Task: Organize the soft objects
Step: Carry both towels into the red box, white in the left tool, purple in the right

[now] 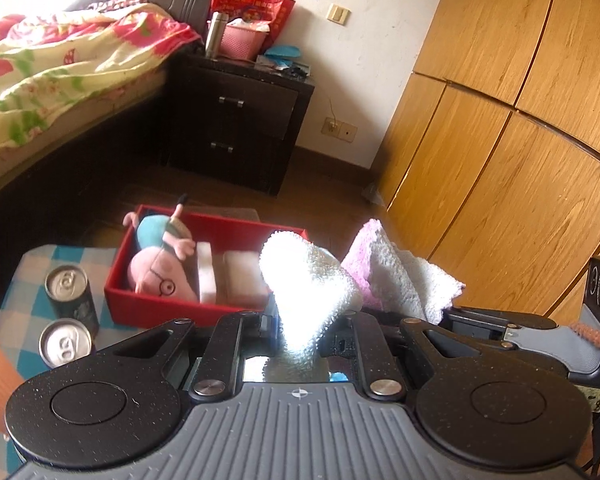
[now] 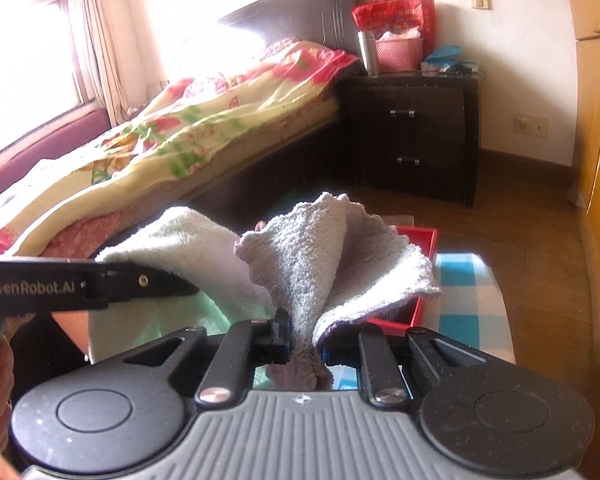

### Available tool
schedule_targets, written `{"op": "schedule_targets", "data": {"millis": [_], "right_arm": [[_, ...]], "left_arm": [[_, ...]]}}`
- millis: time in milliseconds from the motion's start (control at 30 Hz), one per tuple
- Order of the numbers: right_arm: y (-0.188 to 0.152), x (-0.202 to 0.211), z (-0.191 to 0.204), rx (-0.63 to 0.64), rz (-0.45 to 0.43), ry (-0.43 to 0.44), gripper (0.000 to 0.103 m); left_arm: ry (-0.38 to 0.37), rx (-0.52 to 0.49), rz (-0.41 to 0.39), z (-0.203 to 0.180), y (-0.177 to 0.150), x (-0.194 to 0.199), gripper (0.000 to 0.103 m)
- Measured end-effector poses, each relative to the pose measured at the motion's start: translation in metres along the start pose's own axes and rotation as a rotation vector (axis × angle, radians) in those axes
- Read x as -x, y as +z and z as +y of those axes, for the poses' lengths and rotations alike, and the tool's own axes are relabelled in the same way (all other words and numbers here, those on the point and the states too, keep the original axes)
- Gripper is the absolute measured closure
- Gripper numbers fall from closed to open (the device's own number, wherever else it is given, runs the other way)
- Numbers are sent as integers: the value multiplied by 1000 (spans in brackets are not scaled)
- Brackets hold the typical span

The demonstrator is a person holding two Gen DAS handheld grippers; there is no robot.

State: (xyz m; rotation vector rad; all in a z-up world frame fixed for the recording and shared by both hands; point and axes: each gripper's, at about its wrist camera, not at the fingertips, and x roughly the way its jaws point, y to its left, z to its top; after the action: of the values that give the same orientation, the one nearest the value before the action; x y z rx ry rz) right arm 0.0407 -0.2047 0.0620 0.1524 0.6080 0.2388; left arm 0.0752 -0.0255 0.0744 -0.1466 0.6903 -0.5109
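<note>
The right gripper (image 2: 305, 340) pinches a bunched towel (image 2: 332, 256), whose folds fan upward above the jaws. To the left, the left gripper (image 2: 92, 286) reaches in sideways against a pale green cloth (image 2: 172, 240). Behind the towel shows a corner of the red box (image 2: 424, 276) on a blue checked cloth (image 2: 468, 292). Beyond stand a bed (image 2: 172, 136) and a dark nightstand (image 2: 416, 132).

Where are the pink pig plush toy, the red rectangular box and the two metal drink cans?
Pink pig plush toy (image 1: 160, 276): left wrist view, on its face beside the glasses.
Red rectangular box (image 1: 148, 304): left wrist view, on its near outer wall.
Two metal drink cans (image 1: 65, 281): left wrist view, on the farther can's silver top.
</note>
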Motion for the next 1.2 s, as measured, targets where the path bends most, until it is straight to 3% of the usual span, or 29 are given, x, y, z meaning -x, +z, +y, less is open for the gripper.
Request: {"op": "schedule_targets", "data": {"millis": [667, 900, 1200], "right_arm": [[43, -42, -14, -8, -73, -30, 103], [55, -63, -20, 0, -82, -40, 103], [61, -130, -40, -2, -4, -79, 103]], "left_arm": [[47, -76, -74, -7, 48, -52, 88], [47, -60, -88, 6, 59, -75, 88], [109, -23, -45, 26, 62, -144, 85]]}}
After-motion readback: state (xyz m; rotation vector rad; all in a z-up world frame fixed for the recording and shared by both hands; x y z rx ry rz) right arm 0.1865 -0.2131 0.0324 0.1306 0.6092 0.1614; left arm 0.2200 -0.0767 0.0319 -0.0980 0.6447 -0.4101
